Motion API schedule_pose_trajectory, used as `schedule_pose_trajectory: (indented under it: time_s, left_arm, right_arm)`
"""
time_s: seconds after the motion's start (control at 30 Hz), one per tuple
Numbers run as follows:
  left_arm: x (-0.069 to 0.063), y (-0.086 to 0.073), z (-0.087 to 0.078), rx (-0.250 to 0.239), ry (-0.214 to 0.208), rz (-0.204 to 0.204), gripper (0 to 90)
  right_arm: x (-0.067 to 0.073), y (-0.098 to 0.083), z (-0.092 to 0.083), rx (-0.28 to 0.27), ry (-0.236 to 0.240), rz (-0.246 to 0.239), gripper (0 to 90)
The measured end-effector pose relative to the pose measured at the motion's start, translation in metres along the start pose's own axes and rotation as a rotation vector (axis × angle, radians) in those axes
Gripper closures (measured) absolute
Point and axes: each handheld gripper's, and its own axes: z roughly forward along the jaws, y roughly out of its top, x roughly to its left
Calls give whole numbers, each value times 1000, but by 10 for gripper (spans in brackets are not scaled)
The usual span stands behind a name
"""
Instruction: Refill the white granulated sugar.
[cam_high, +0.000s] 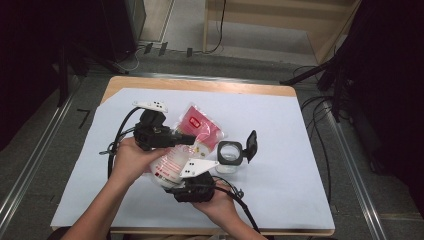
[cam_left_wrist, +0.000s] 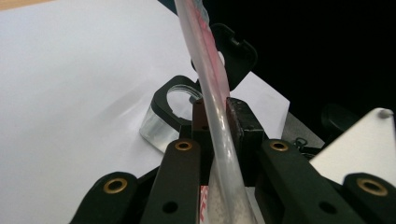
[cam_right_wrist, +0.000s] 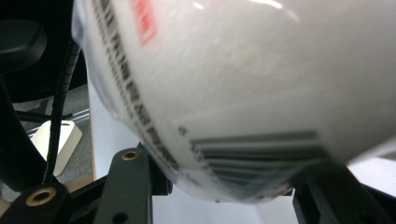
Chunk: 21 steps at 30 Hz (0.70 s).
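High view: two hands at frame centre hold bag (cam_high: 192, 137) of white powder over white sheet (cam_high: 280, 120), left gripper (cam_high: 187, 140) pinching its side, right gripper (cam_high: 186, 176) cradling its base. Open jar (cam_high: 230, 154) with flip lid waits just right of bag, likely target for pouring.

Left gripper view: jaws pressed on thin clear bag edge (cam_left_wrist: 219, 126), centre; jar (cam_left_wrist: 173, 107) beyond.

Right gripper view: jaws clamp bulging bag bottom (cam_right_wrist: 261, 107), barcode lower centre, steadying weight.

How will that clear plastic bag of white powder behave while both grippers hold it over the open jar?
The bag likely stays floppy: its film bends where the left gripper pinches it. Its full end bulges between the right gripper jaws, so probably heavy there. Glossy film may slip.
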Motion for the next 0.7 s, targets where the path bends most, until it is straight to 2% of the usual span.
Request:
schedule_pose_trajectory:
  time_s: [0.07,0.2,0.4,0.47,0.6,0.7]
  left_arm:
    - [0,0,2,3,-5,-10,829]
    - [-2,-1,6,5,4,-11,831]
    - [-6,0,17,51,6,-20,832]
    - [-8,1,20,52,11,-23,831]
    - [-11,1,25,53,11,-25,820]
    - [-11,2,28,59,7,-29,807]
  right_arm:
    - [2,0,0,-2,8,1,561]
    - [5,-1,0,2,-17,18,557]
    - [7,-3,2,16,-28,50,542]
    - [8,-4,2,17,-36,60,532]
    - [8,-5,2,13,-59,91,518]
    - [6,-6,0,18,-56,118,537]
